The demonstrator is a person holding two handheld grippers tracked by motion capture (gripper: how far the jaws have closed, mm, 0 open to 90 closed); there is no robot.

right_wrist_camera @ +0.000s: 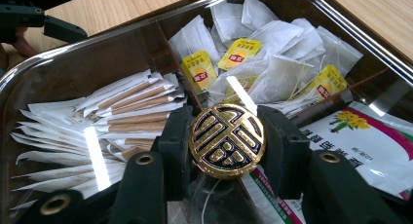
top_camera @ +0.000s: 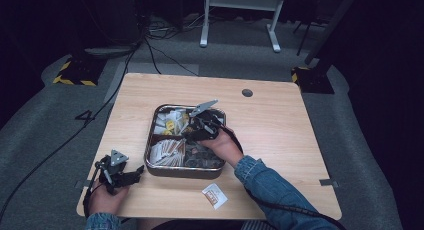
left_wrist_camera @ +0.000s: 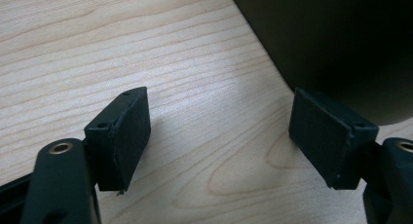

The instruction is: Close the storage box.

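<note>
We take the tray (top_camera: 150, 160) as our landmark; it sits on the table (top_camera: 270, 125). Inside it, tea bags (right_wrist_camera: 272, 63) lie in the far compartment and sachets (right_wrist_camera: 131, 107) in the near left one. A single packet (top_camera: 214, 195) lies on the table just before the tray. The left hand-held gripper (top_camera: 131, 176) rests at the tray's near left corner, while the right hand-held gripper (right_wrist_camera: 226, 141) is over the tray's middle, around a round knob (right_wrist_camera: 227, 140).

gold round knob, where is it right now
In the right gripper view the gold round knob sits clamped between the right gripper jaws, over the middle of the tray, just below the tea bags.
</note>
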